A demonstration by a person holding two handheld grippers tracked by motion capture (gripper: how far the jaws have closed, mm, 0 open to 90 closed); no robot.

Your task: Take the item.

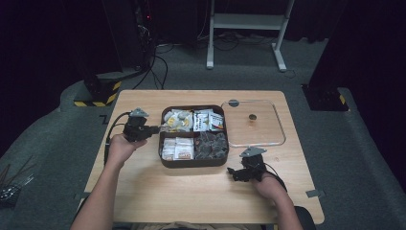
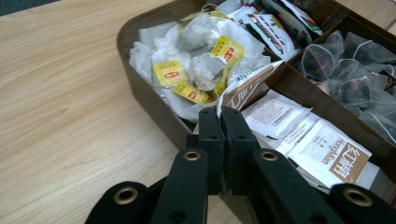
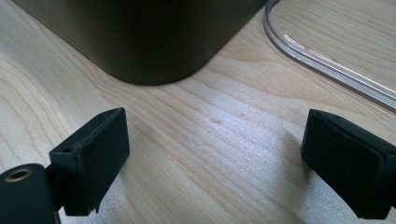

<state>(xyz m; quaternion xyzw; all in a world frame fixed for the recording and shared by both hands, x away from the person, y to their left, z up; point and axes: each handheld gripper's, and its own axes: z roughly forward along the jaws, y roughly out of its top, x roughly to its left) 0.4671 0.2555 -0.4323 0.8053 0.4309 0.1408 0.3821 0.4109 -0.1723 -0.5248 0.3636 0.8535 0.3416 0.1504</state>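
Note:
A dark brown four-compartment box (image 1: 194,164) sits mid-table, holding tea bags and sachets. My left gripper (image 1: 155,128) reaches over its left rim. In the left gripper view the left gripper (image 2: 223,116) has its jaws pressed together on the corner of a brown-and-white sachet (image 2: 247,86), which stands up between the yellow-tagged tea bags (image 2: 196,65) and the white sachets (image 2: 327,154). My right gripper (image 1: 232,172) rests on the table by the box's front right corner. The right gripper (image 3: 217,140) is open with bare wood between its jaws and the box wall (image 3: 154,37) just ahead.
A clear plastic lid (image 1: 282,139) lies flat to the right of the box, its rim (image 3: 317,56) close to my right gripper, with a small round knob (image 1: 252,117) at its centre. Pyramid tea bags (image 2: 355,70) and red-and-green packets (image 2: 275,23) fill the other compartments.

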